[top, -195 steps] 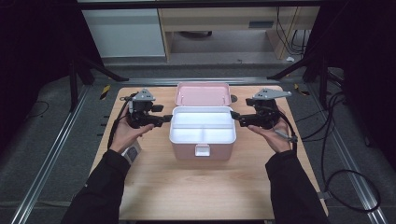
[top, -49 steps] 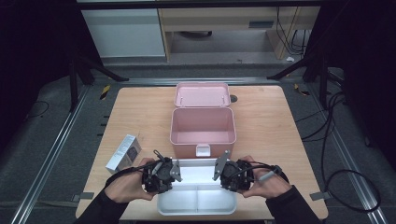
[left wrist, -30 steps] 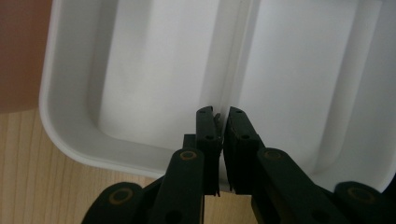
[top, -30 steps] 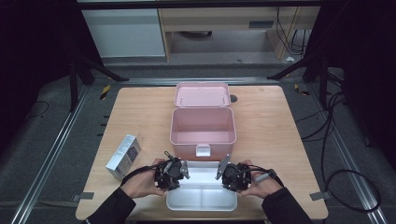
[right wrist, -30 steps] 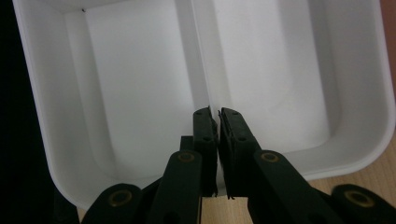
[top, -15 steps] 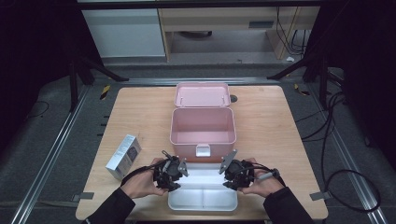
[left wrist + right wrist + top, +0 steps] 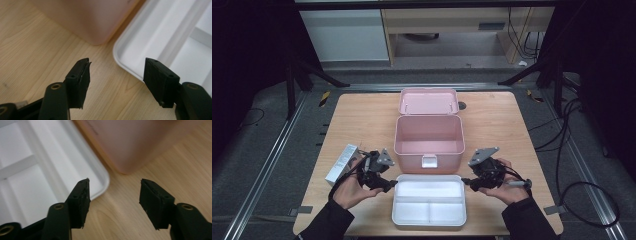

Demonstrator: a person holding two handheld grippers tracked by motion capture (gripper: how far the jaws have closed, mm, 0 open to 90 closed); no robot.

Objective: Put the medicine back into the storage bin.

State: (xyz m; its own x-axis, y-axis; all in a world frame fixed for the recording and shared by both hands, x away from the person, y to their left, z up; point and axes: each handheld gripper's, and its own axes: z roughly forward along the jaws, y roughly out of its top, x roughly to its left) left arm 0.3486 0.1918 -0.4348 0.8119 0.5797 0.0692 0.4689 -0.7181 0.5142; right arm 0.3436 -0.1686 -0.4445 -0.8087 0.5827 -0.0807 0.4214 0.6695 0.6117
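Two hand-held grippers, jaws just opened, flank white tray (image 7: 429, 200), apart.

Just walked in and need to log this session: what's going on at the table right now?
A person is working with a handheld gripper in each hand. The white divided tray lies flat on the wooden table, just in front of the open pink box. The left gripper and right gripper sit at the tray's two ends; their jaws have just been opening and now hold nothing, clear of the tray's rim. A small white carton lies at the left.
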